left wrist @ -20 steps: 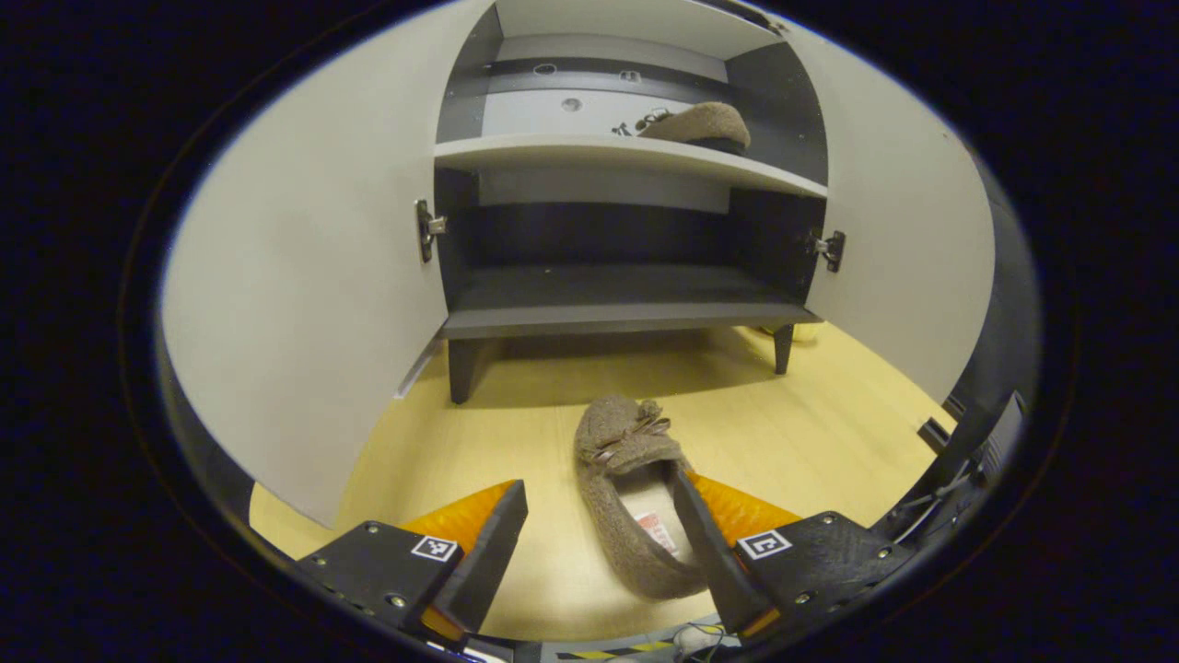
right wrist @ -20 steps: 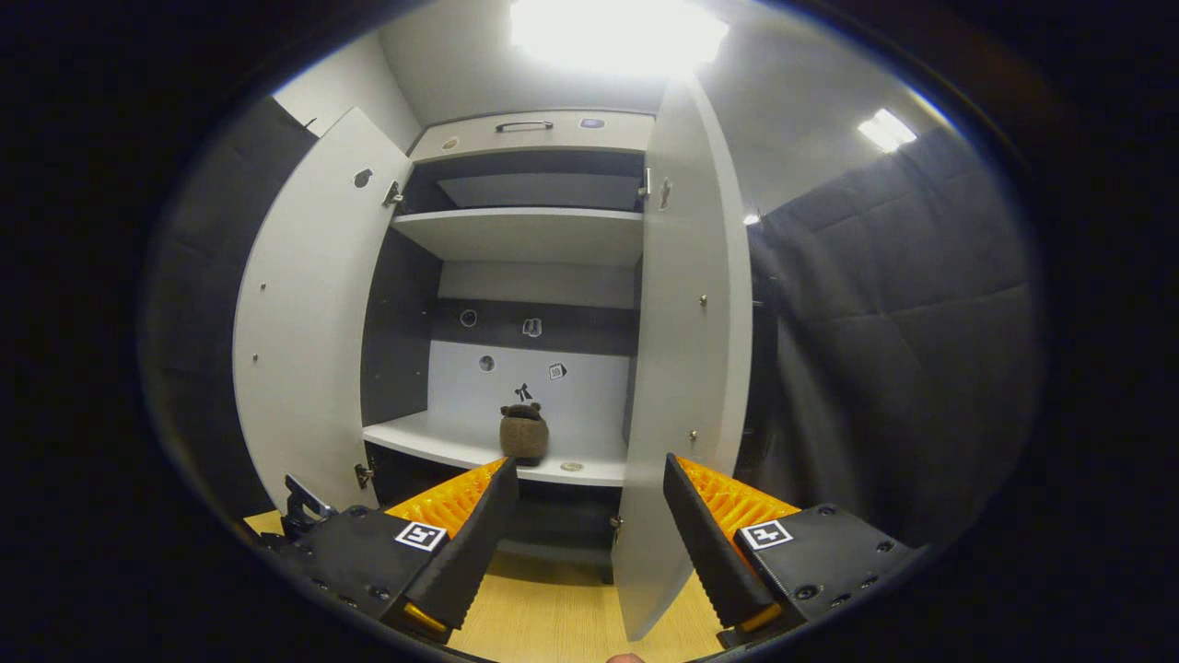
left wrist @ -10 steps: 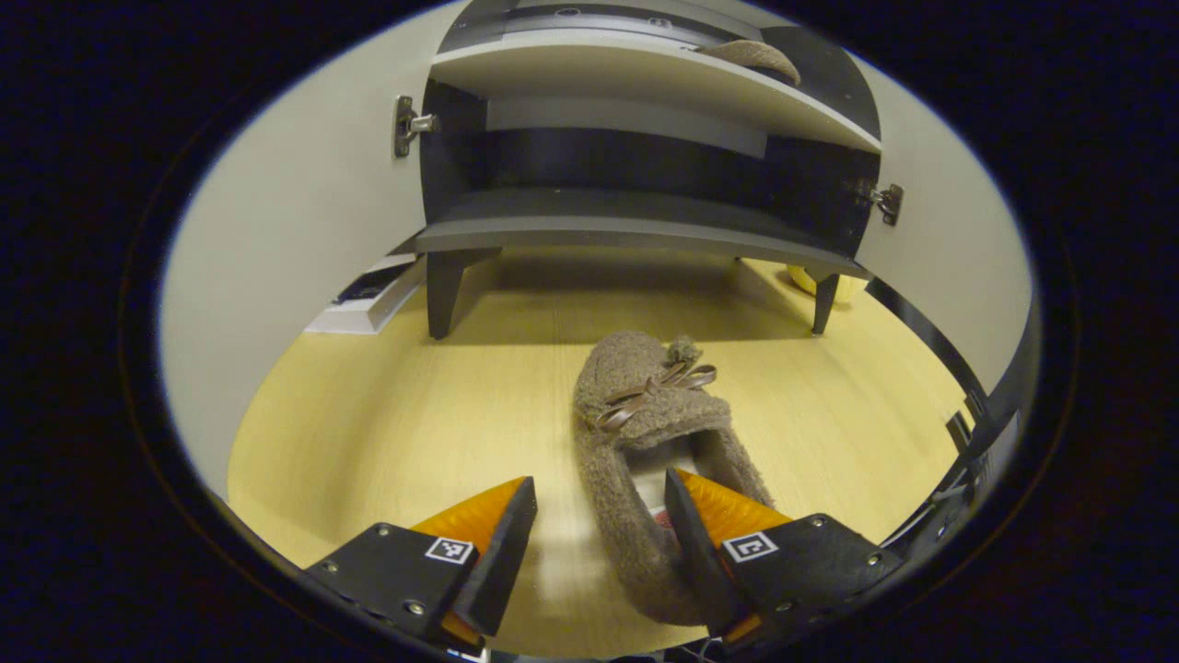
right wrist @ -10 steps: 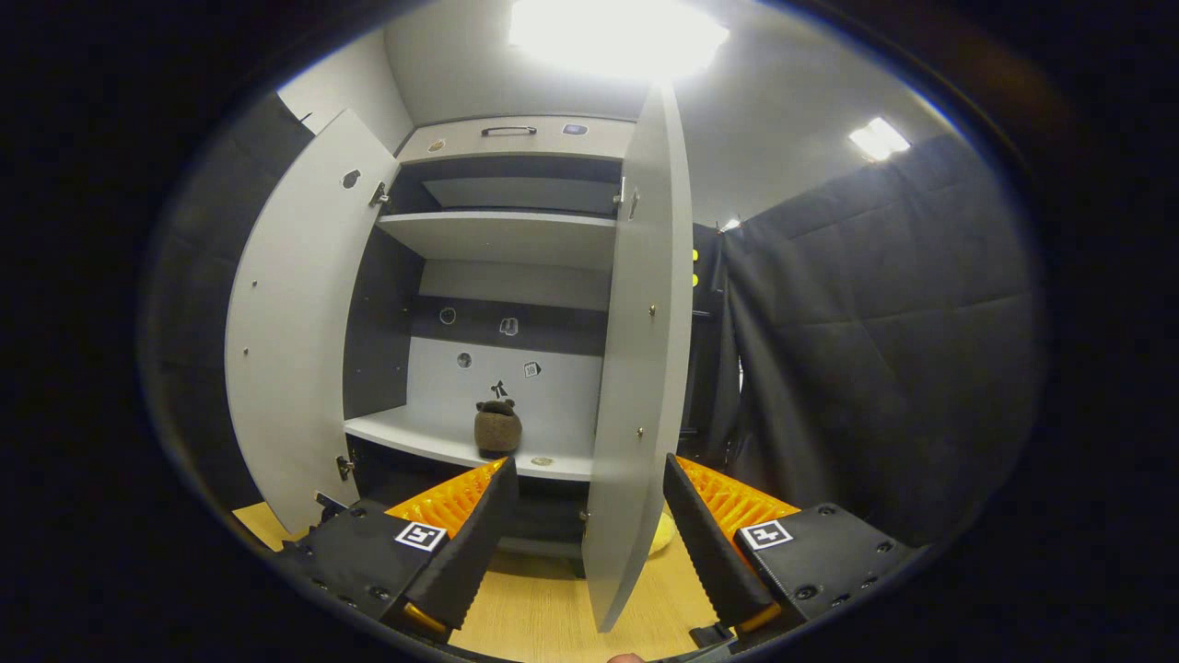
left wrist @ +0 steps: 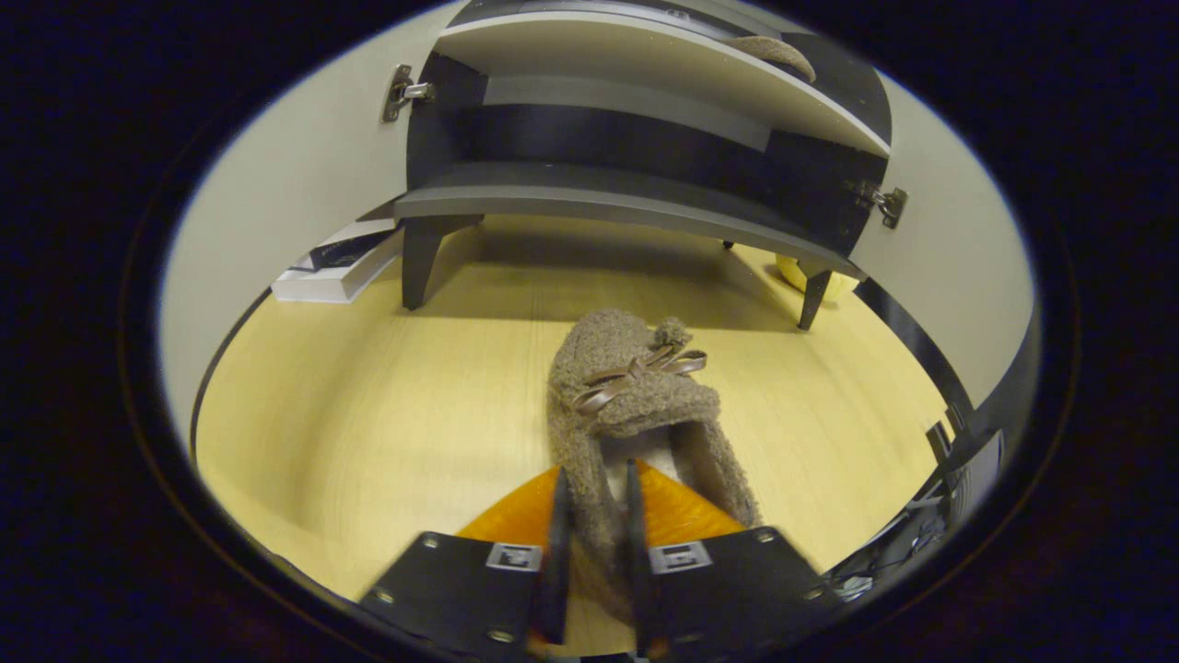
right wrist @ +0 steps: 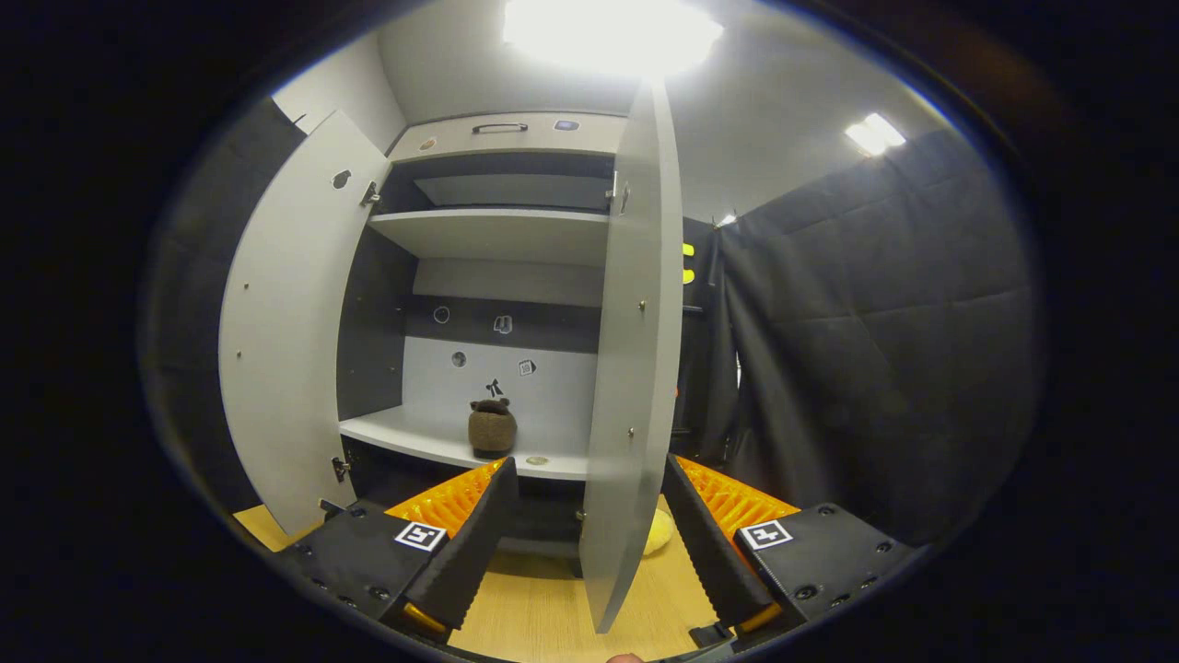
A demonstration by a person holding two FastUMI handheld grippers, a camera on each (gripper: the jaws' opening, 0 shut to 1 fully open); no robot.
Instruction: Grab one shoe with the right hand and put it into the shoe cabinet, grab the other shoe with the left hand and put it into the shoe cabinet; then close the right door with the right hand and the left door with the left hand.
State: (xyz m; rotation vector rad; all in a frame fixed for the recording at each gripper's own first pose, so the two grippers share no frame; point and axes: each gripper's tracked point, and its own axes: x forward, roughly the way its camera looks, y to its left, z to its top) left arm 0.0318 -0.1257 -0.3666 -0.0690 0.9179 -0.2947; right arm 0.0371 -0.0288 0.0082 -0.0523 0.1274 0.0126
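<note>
A fuzzy brown slipper with a bow (left wrist: 626, 396) lies on the wooden floor (left wrist: 387, 414) in front of the open shoe cabinet (left wrist: 626, 198). My left gripper (left wrist: 594, 552) is shut on it, pinching the slipper's left side wall near the heel. The matching slipper (left wrist: 774, 51) rests on the white middle shelf; in the right gripper view this slipper (right wrist: 492, 428) stands on that shelf (right wrist: 433, 442). My right gripper (right wrist: 585, 543) is open and holds nothing, hovering in front of the right door (right wrist: 636, 368), which I see nearly edge-on.
Both cabinet doors stand wide open: the left door (right wrist: 285, 322) and the right one. A white flat box (left wrist: 336, 272) lies on the floor behind the left door. A yellow object (right wrist: 656, 532) sits near the cabinet's right leg.
My left gripper's fingers have gone from open beside the slipper to shut on its side wall. The right gripper stays open and has drifted slightly relative to the right door.
</note>
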